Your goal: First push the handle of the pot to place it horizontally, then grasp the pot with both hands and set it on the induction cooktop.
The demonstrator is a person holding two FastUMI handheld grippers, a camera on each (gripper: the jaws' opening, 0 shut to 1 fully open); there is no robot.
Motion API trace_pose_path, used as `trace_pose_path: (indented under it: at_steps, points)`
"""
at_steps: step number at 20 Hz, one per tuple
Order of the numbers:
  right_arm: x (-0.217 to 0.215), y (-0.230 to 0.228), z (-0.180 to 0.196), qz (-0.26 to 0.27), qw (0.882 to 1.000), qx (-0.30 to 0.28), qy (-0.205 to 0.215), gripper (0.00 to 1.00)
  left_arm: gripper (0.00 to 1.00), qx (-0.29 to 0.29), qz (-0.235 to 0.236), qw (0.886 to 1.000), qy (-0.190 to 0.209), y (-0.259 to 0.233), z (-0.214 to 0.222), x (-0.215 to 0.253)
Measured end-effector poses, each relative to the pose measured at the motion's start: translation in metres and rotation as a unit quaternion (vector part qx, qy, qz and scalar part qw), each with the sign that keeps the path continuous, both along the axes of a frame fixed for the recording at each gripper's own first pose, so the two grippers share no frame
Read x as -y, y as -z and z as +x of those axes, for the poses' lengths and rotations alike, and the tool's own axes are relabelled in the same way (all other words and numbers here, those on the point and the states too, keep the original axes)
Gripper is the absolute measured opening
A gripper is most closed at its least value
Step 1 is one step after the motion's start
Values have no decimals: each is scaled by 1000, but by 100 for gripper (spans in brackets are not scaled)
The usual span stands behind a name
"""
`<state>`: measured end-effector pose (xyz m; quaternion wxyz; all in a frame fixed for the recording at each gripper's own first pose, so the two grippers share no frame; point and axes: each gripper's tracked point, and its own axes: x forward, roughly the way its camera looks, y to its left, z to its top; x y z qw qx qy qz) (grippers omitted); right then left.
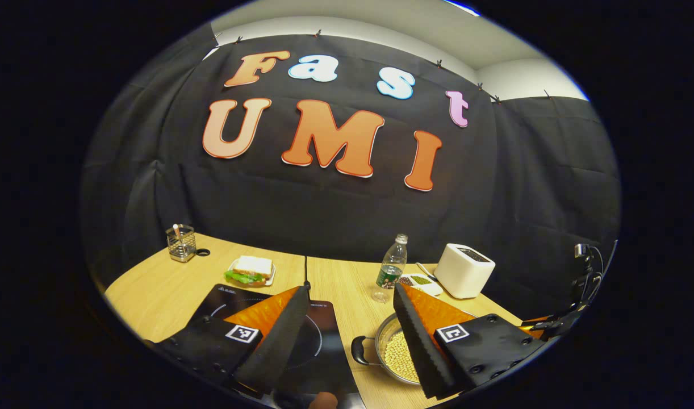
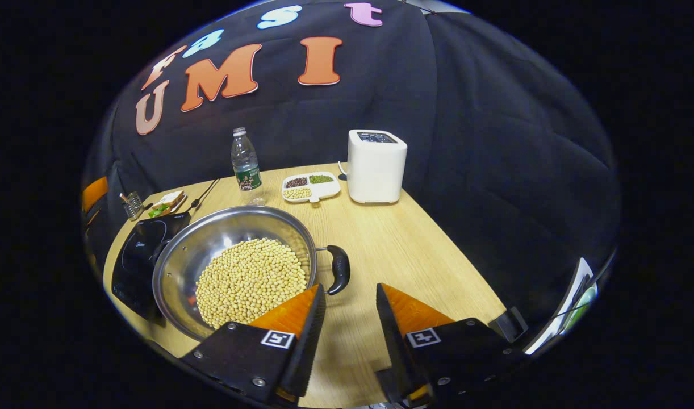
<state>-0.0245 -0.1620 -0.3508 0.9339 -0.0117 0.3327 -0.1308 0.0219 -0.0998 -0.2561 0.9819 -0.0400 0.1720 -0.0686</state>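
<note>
table (image 2: 426, 255) bare right of pot (image 2: 233, 267) | cooktop (image 2: 139, 255) touching pot's left

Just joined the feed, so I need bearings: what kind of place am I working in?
Likely a mock kitchen counter in a recording booth: a wooden table with an induction cooktop, a pot of beans and a toaster.

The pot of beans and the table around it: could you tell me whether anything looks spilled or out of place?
Nothing stands out: the beans lie inside the pot, which sits upright on the table beside the cooktop.
</note>
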Motion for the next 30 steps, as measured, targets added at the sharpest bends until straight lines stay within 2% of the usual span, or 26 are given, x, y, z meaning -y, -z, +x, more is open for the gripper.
trace_pose_path:
  at_steps: [2, 6, 7, 8, 16, 17, 19, 20, 25, 28, 30]
  points:
    - [-1, 1, 4, 0, 1000, 5, 0, 71, 98, -19, -2, 1000, 11, 20, -3, 10]
    - [-7, 12, 12, 23, 1000, 3, 3, 86, 99, -57, 3, 998, 31, 58, -6, 27]
    - [-9, 16, 15, 25, 1000, 1, 2, 82, 98, -64, 7, 997, 37, 65, -6, 32]
    - [-11, 19, 20, 26, 1000, -1, 1, 88, 98, -68, 11, 997, 40, 71, -6, 35]
    - [-11, 54, 51, 55, 998, -26, 6, 88, 99, -103, 21, 994, 36, 103, 6, 40]
    - [-13, 61, 51, 65, 997, -34, 2, 87, 99, -106, 23, 993, 35, 106, 7, 40]
    - [-15, 61, 56, 88, 996, -27, 3, 65, 98, -115, 25, 992, 36, 112, 8, 43]
    - [-14, 62, 54, 88, 995, -38, -3, 57, 99, -119, 27, 992, 35, 116, 9, 44]
    - [-10, 62, 57, 93, 995, -33, -5, 51, 99, -144, 46, 988, 37, 135, 12, 51]
    - [-5, 62, 57, 94, 995, -31, -7, 53, 99, -186, 33, 981, 41, 158, 8, 60]
    - [-4, 62, 56, 96, 995, -30, -8, 53, 100, -205, 42, 977, 36, 168, 6, 60]
